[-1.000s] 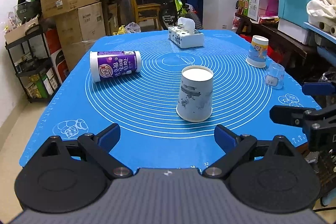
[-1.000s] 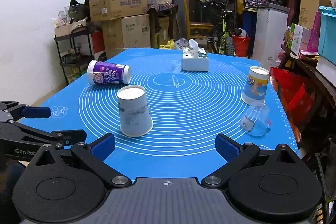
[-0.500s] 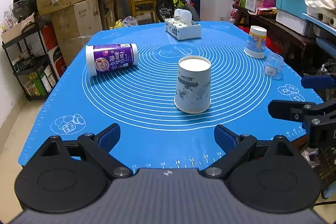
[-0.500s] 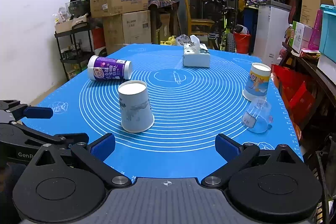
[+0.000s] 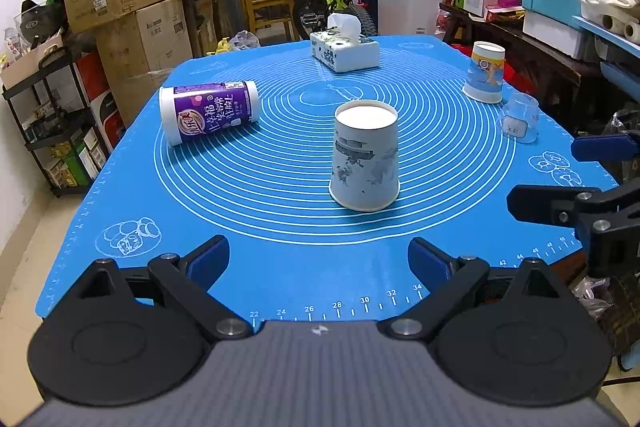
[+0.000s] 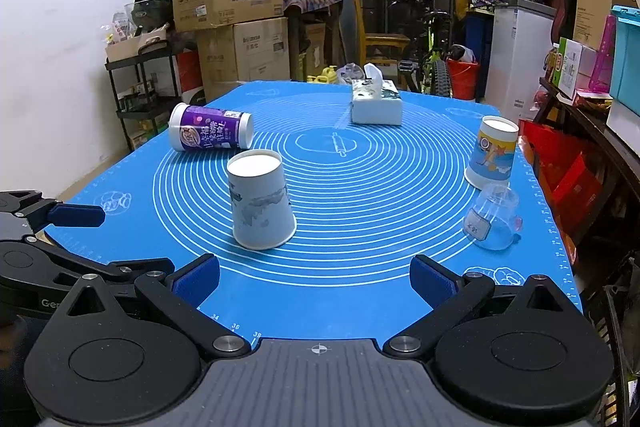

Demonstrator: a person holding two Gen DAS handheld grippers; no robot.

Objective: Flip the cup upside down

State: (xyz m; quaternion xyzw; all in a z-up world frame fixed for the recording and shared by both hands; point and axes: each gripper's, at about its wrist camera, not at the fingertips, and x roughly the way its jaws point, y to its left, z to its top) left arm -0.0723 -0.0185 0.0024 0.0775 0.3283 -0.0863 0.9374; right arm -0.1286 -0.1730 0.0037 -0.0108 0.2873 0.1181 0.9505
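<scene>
A white paper cup with grey print (image 5: 365,157) stands upside down, rim on the blue mat (image 5: 280,187), near the mat's middle; it also shows in the right wrist view (image 6: 260,205). My left gripper (image 5: 320,259) is open and empty, over the mat's near edge, short of the cup. My right gripper (image 6: 316,277) is open and empty, also near the front edge, with the cup ahead to its left. Each gripper appears at the side of the other's view.
A purple-labelled canister (image 5: 208,113) lies on its side at the left. A tissue box (image 5: 344,51) stands at the back. An upside-down printed paper cup (image 6: 492,153) and an upside-down clear plastic cup (image 6: 492,223) stand at the right. Boxes, shelves and furniture surround the table.
Both grippers have drawn back a little from the cup toward the mat's near edge. The cup stays upside down in place. Both stay open.
</scene>
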